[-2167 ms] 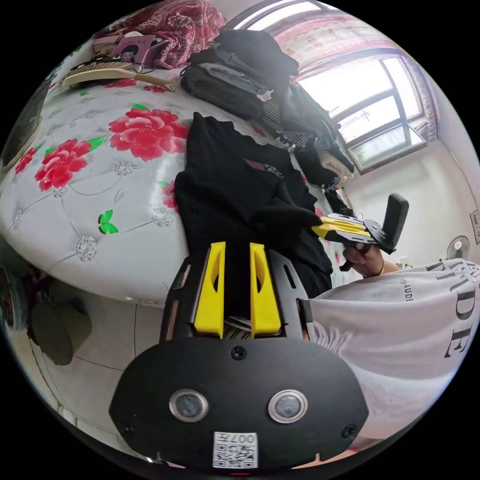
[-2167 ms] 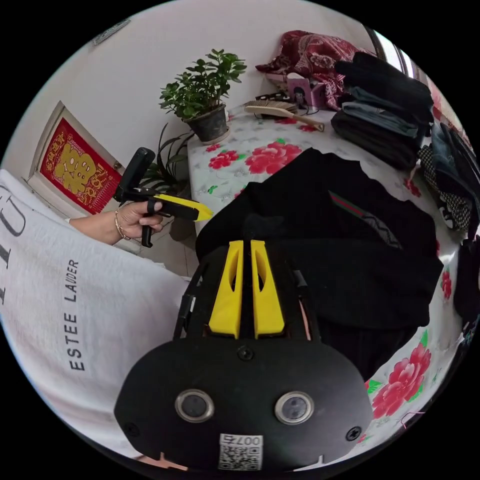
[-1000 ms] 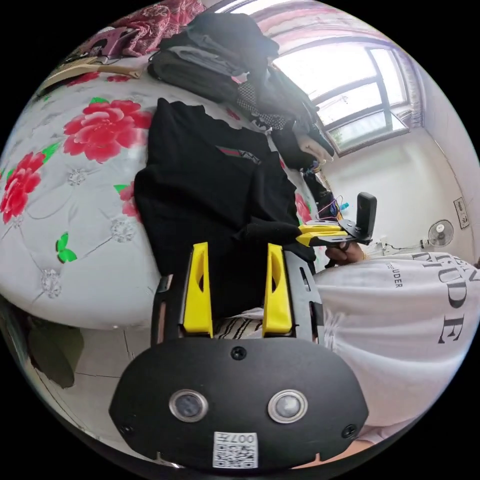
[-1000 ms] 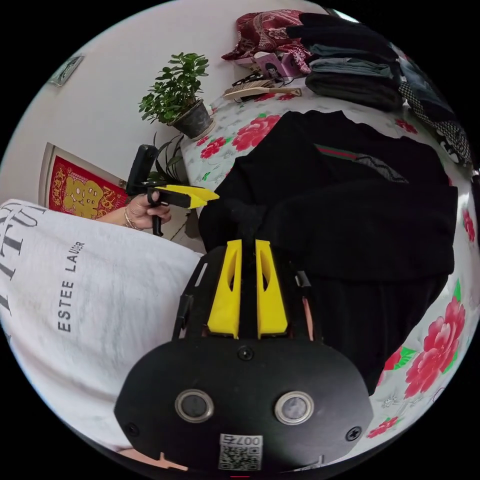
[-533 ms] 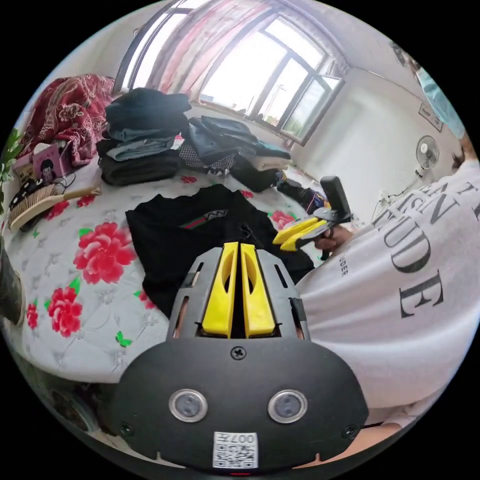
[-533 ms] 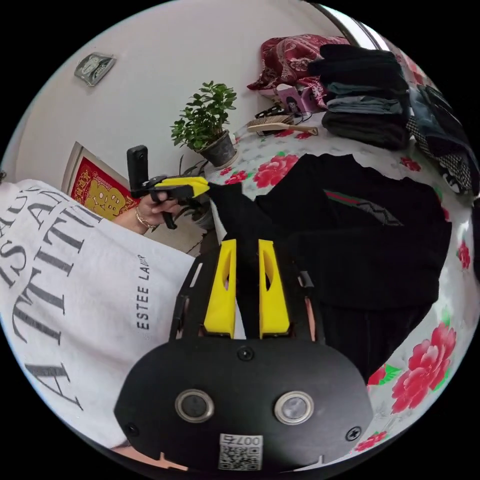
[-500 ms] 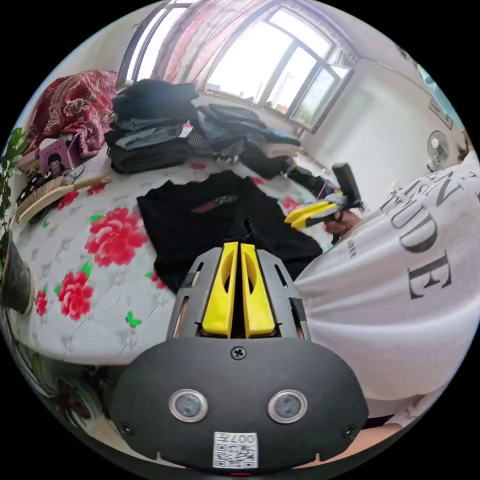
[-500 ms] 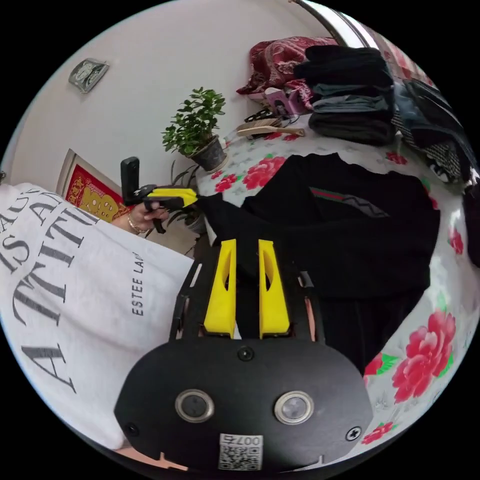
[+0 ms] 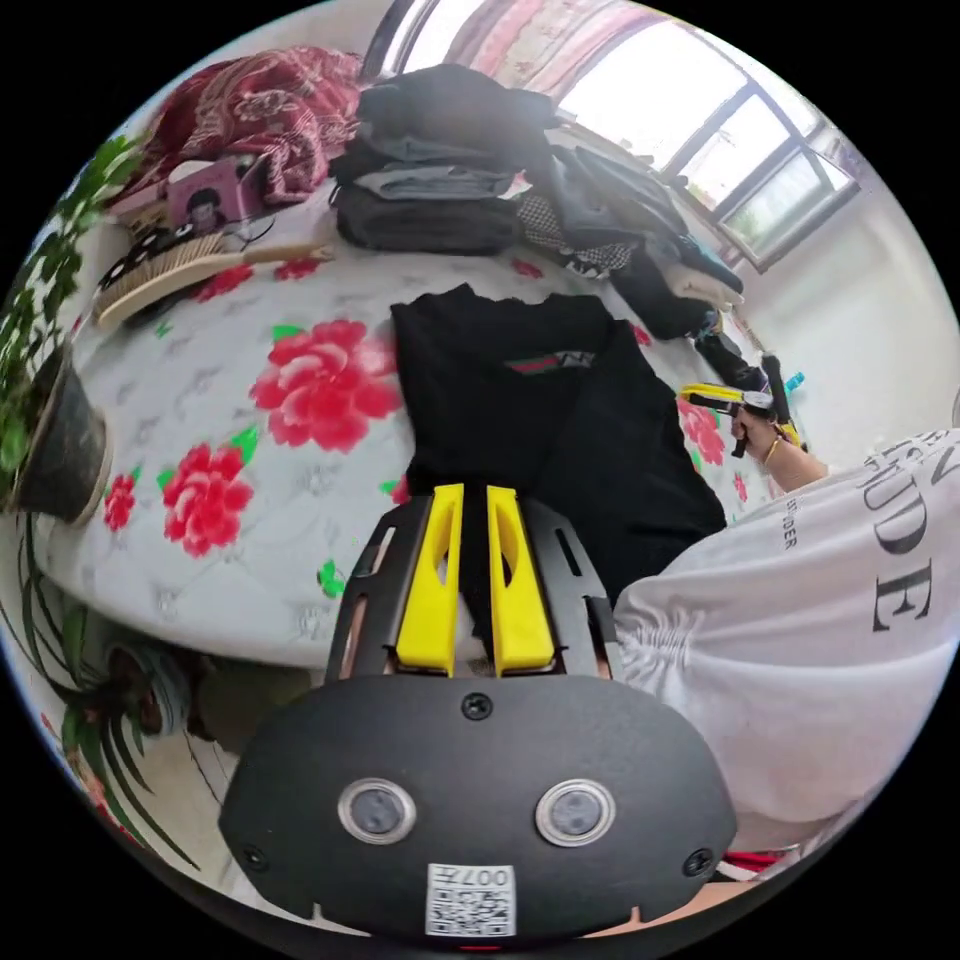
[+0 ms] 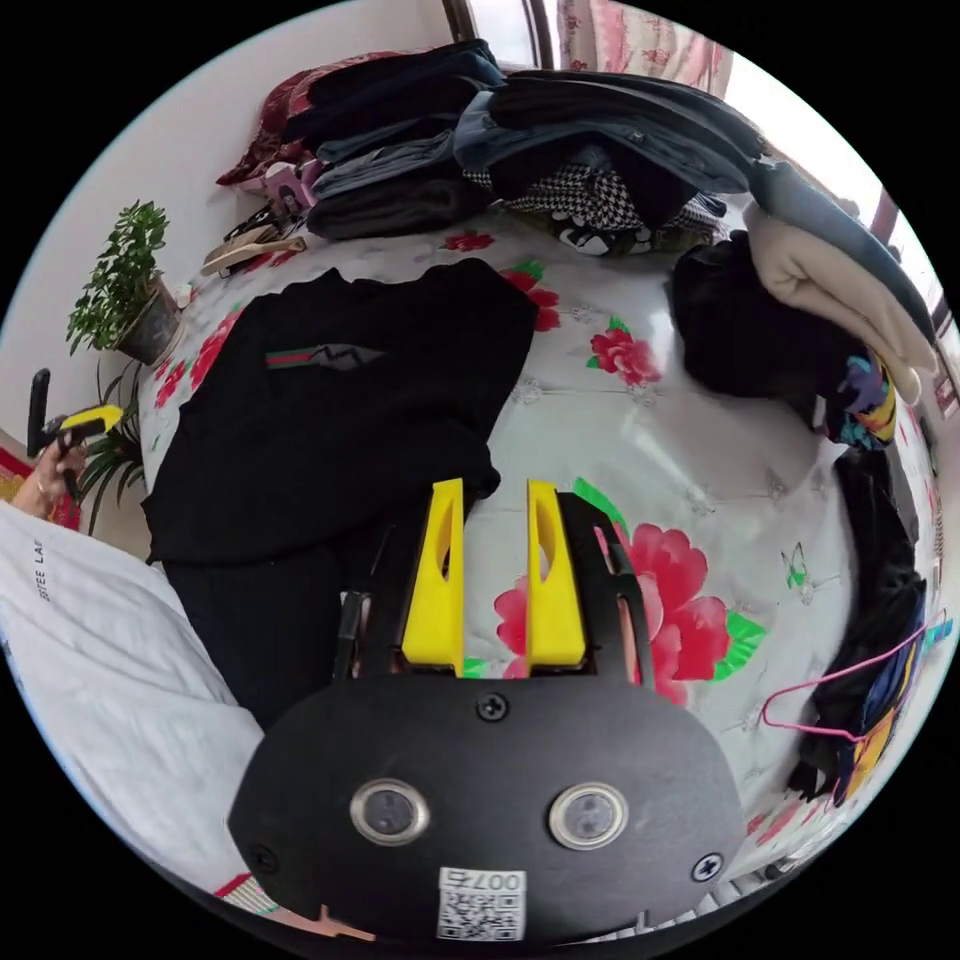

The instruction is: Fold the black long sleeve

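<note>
- Left gripper (image 9: pixel 467 500) is hanging over the near edge of the bed, yellow jaws nearly together w/ a thin slit btwn them; dark cloth is showing thru the slit but can't tell if they're pinching it
- Right gripper (image 10: pixel 492 500) is hovering over bare quilt just beside the shirt's edge, jaws apart, holding nothing; red flower print is showing thru the gap
- Person's white printed top (image 9: pixel 800 640) is crowding the near side of the left gripper view
- Black long sleeve (image 9: pixel 540 430) is lying flat on the bed, sleeves folded in over the body, collar w/ striped label pointing away from the person, hem end hanging near the person
- In the right gripper view the same shirt (image 10: pixel 330 410) is sitting to the left of the jaws, a folded edge just beside the left jaw tip
- Floral quilt (image 9: pixel 250 450) is covering the bed, white w/ red flowers
- Potted plant (image 9: pixel 45 420) is standing at the bed's corner, well apart from the shirt
- Brush (image 9: pixel 190 265) is lying beyond the shirt, near a pink box (image 9: pixel 210 195)
- Stack of folded dark clothes (image 9: pixel 440 170) is sitting at the far side, w/ a loose heap of garments (image 10: pixel 640 150) beside it
- Window (image 9: pixel 740 130) is glowing bright at the back
</note>
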